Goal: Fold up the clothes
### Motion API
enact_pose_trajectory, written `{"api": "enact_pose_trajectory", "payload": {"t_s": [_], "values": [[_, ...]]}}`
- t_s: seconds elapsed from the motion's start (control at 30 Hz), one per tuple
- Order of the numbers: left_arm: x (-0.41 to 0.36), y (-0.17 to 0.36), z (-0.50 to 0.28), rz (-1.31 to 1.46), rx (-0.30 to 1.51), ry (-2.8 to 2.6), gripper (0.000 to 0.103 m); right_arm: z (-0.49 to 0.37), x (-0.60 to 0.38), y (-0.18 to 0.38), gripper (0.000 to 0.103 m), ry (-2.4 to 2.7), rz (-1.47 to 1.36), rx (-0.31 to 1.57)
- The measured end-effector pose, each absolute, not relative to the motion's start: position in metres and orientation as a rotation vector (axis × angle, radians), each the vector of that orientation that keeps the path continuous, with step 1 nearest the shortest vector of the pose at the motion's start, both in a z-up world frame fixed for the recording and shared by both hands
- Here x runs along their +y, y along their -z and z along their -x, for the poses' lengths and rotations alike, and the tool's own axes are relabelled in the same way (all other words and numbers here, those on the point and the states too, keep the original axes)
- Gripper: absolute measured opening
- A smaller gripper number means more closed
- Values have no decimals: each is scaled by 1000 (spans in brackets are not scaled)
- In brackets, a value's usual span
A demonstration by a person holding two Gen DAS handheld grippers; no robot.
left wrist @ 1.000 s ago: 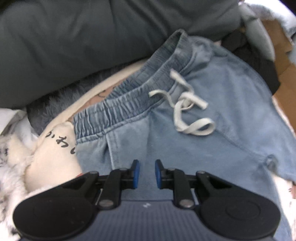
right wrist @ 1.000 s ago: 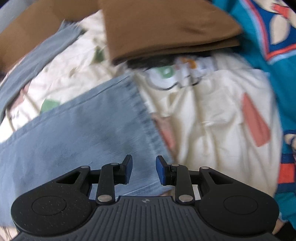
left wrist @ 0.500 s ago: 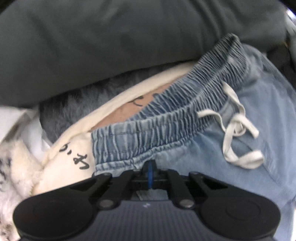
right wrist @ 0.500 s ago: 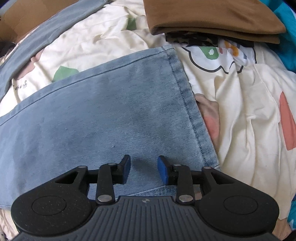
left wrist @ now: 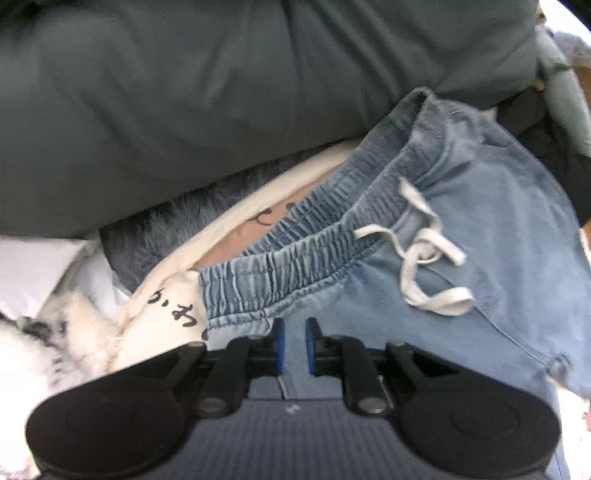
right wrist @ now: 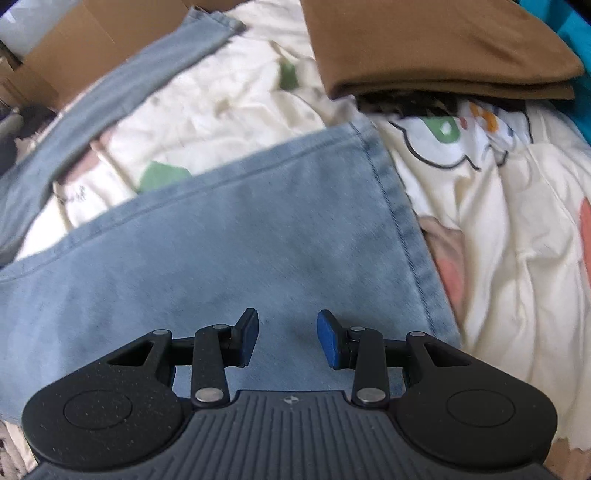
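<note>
Light blue denim trousers (left wrist: 480, 206) lie flat, their elastic waistband (left wrist: 295, 258) and white drawstring (left wrist: 421, 266) just ahead of my left gripper (left wrist: 295, 345). Its jaws are opening and stand a narrow gap apart, with denim showing in that gap just below the waistband. In the right wrist view one trouser leg (right wrist: 240, 240) is spread out, its stitched hem (right wrist: 402, 229) to the right. My right gripper (right wrist: 287, 339) hovers open above this leg, with nothing between its fingers. The other leg (right wrist: 122, 96) runs off to the upper left.
A dark grey-green duvet (left wrist: 221, 92) bulges behind the waistband. Left of it lie a cream cloth with black characters (left wrist: 170, 306) and white fur (left wrist: 44, 350). Beyond the hem sit a folded brown garment (right wrist: 436, 44), cream printed bedding (right wrist: 517, 221), cardboard (right wrist: 92, 48) and teal cloth (right wrist: 576, 26).
The left gripper dipped toward the waistband and shut, then pulled back with its jaws slightly parted. The right gripper slid over the trouser leg toward the hem and widened a little.
</note>
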State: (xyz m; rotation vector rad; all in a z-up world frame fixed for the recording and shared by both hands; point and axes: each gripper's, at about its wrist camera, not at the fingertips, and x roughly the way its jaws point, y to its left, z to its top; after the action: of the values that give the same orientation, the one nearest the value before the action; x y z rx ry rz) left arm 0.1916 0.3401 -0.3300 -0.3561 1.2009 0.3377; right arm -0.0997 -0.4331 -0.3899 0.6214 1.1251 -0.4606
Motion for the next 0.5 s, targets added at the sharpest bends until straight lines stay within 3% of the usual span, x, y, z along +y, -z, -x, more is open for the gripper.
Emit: {"api": "enact_pose_trajectory", "payload": {"t_s": [0.07, 0.13, 0.33, 0.5], "values": [[337, 314, -187, 344, 1189, -325, 25, 96, -432, 389, 42, 452, -606, 1106], [336, 303, -186, 325, 1173, -314, 45, 92, -431, 388, 42, 442, -587, 1096], [327, 301, -191, 291, 1149, -254, 46, 79, -427, 394, 42, 396, -543, 1088], [318, 349, -205, 246, 1233, -228, 42, 66, -420, 409, 43, 373, -482, 1127]]}}
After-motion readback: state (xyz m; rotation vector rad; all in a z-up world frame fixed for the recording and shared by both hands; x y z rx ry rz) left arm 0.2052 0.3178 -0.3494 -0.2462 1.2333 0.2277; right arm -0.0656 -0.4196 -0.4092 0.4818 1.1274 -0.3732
